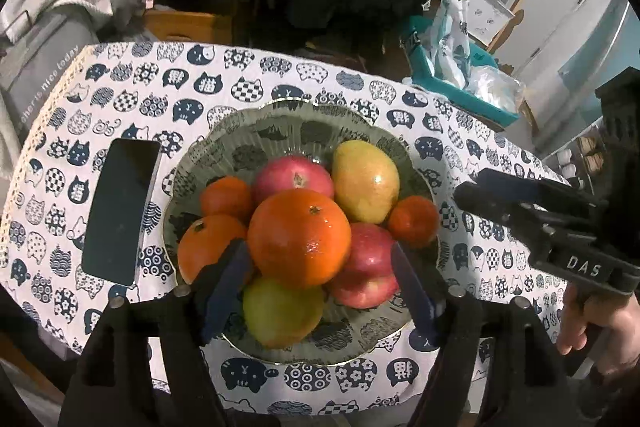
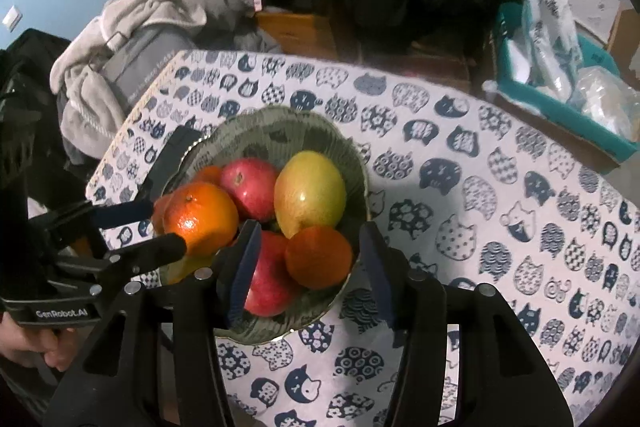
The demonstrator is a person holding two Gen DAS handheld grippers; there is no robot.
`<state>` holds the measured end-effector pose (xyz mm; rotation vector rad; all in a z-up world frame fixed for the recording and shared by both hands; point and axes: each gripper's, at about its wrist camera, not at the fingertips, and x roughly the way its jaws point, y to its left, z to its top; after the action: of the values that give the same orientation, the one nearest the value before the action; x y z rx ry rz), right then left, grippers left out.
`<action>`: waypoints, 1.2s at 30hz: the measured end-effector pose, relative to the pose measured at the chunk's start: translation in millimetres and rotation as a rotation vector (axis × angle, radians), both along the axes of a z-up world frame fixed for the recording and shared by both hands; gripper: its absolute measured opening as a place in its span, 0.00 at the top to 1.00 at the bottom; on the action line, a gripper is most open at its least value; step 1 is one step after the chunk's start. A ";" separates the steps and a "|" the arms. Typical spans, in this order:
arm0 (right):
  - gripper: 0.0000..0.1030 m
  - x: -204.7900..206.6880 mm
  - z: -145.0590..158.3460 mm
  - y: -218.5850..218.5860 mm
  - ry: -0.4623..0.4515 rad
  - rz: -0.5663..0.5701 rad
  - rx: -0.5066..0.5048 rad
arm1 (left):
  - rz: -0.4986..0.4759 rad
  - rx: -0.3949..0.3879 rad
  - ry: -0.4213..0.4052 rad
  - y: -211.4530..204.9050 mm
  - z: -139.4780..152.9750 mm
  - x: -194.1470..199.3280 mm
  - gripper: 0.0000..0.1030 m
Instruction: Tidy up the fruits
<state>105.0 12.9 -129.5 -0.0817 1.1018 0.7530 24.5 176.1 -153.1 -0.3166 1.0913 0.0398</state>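
1. Fruits piled in green bowl (image 1: pixel 416 163) on cat-print tabletop (image 1: pixel 200 83); large orange (image 1: pixel 299 237) on top.
2. Left gripper (image 1: pixel 320 287): fingers apart, straddling large orange, no contact seen.
3. Right gripper (image 2: pixel 312 271): fingers apart around small orange (image 2: pixel 319 256), not pressing.
4. Phone (image 1: pixel 120 215) lies beside bowl.

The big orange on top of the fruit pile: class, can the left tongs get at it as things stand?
Probably yes. The big round orange sits topmost in the ribbed green glass bowl, nothing covers it, and the left tongs hang open just in front of it. The right tongs stand off to the side.
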 end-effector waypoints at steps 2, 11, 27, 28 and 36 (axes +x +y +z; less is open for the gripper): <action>0.48 -2.4 11.2 -5.5 -0.027 -0.013 0.010 | 0.002 0.007 -0.011 -1.2 6.7 -2.3 0.27; 0.32 -16.2 64.2 -25.3 -0.196 -0.093 0.006 | 0.009 0.091 -0.111 -13.8 54.4 -17.7 0.21; 0.23 -48.7 133.0 -71.6 -0.383 -0.207 0.061 | -0.015 0.135 -0.269 -49.4 132.5 -42.9 0.09; 0.23 -51.3 136.6 -74.8 -0.394 -0.212 0.063 | -0.016 0.135 -0.279 -51.0 136.8 -44.5 0.09; 0.23 -65.3 154.8 -98.6 -0.443 -0.248 0.081 | -0.014 0.161 -0.325 -61.8 156.1 -53.4 0.04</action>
<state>39.7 -85.6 25.3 -0.0395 0.6442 0.5222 -28.9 114.3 3.1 -0.1629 0.7620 0.0616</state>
